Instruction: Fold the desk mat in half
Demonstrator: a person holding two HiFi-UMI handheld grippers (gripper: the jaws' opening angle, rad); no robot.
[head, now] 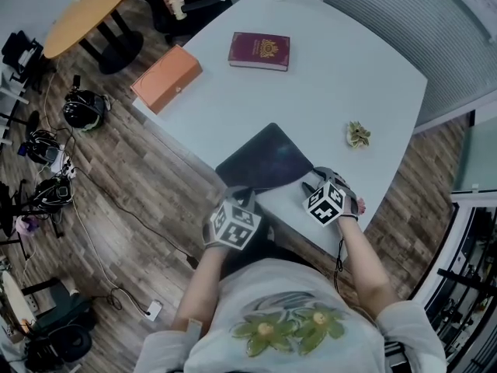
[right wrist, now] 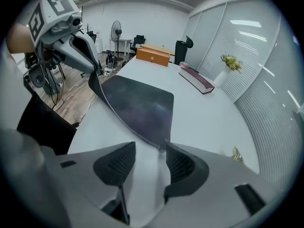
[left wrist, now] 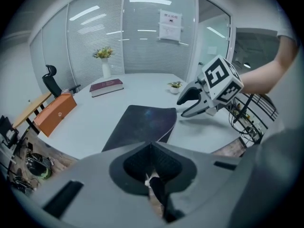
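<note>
White worktop (head: 311, 76) bears a thin dark rubbery desk mat (head: 264, 162) at six o'clock, seemingly light and floppy, best pinched at its near corners: left tongs (right wrist: 96, 71) clamp one, right tongs (right wrist: 148, 156) gape at the other

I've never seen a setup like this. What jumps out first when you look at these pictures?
The dark desk mat lies at the near edge of the white table, one corner lifted by the left gripper, which is shut on it. The right gripper stands open at the mat's other near corner. Farther back sit a maroon book and, at the table's left edge, an orange box.
</note>
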